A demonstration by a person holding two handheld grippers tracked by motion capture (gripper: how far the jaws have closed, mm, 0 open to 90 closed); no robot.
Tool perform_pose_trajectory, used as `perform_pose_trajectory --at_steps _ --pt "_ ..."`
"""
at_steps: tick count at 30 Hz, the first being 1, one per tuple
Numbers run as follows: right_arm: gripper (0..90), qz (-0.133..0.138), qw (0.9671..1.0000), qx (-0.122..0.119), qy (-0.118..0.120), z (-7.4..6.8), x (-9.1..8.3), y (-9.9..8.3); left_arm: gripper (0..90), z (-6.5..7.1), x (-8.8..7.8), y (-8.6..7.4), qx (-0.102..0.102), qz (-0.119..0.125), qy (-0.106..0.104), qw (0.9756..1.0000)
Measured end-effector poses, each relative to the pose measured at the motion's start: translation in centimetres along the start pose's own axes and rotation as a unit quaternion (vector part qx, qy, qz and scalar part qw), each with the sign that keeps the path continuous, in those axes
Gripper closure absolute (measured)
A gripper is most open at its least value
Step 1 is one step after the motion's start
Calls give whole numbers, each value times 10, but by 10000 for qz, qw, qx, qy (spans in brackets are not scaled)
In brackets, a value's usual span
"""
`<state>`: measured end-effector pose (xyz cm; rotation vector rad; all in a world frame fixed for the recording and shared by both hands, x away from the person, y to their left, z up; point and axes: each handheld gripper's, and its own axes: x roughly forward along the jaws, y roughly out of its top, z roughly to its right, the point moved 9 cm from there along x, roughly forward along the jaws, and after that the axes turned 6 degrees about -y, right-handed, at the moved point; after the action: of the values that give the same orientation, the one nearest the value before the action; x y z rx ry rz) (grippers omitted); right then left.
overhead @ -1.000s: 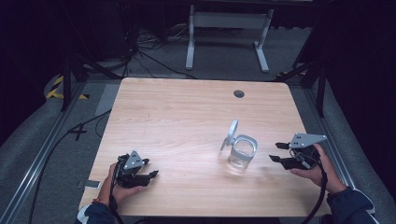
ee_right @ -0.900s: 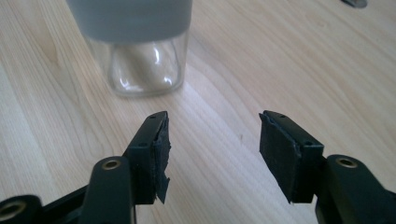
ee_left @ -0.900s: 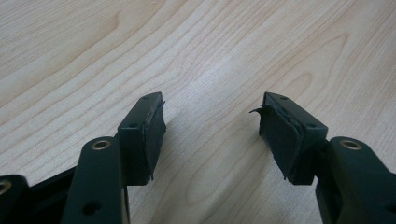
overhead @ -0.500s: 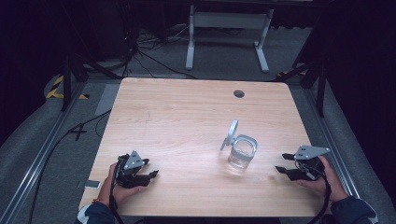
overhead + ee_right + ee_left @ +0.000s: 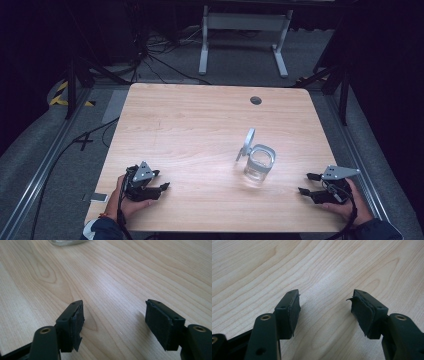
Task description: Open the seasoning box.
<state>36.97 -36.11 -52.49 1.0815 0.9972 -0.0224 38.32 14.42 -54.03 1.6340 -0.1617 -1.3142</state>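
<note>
Glass, clear: I am looking at a jar (image 5: 259,165) standing upright on the wooden table (image 5: 200,130), with its round lid (image 5: 247,144) propped on edge against the jar's far-left side. It is sitting ahead of the right gripper (image 5: 305,184), off the tips of its jaws and apart from them; in the right gripper view only the jar's base (image 5: 66,242) is showing, beyond the jaws and toward the left one.

Both grippers are resting low near my edge of the table. I am holding the right gripper's jaws wide apart with nothing between them, bare wood under the gap. The left gripper (image 5: 163,179) is sitting well apart from the jar, its jaws likewise spread and empty, pointing roughly toward it.

My judgement of the step: approaching the jar with the right gripper. To do it well, I am planning to keep the jaws spread, swing them to centre the jar in the gap, and come in level at mid-wall, not at the rim. The leaning lid looks easily toppled, so I am favouring the side away from it. Glass is slick; closing gently seems wise.
</note>
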Motion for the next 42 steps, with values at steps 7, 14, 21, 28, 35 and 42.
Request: perform_pose_trajectory --at_steps 7,14,21,28,35,42 --pt "275 176 9998 69 -100 1 0 -2 381 0 1 1 8 -15 -26 10000" --pt "274 175 9998 79 -104 1 0 -2 371 -1 1 1 -5 -32 -20 10000" --pt "275 165 9997 102 -119 1 0 -3 366 -1 1 1 16 -65 -24 10000" --pt "274 166 9998 96 -111 1 0 -3 361 -2 2 1 58 -63 -37 10000" --pt "274 166 9998 90 -107 1 0 -3 358 -1 3 2 26 -24 -37 10000" --pt "274 166 9998 85 -101 1 0 -3 354 -2 3 2 16 -29 -32 10000"
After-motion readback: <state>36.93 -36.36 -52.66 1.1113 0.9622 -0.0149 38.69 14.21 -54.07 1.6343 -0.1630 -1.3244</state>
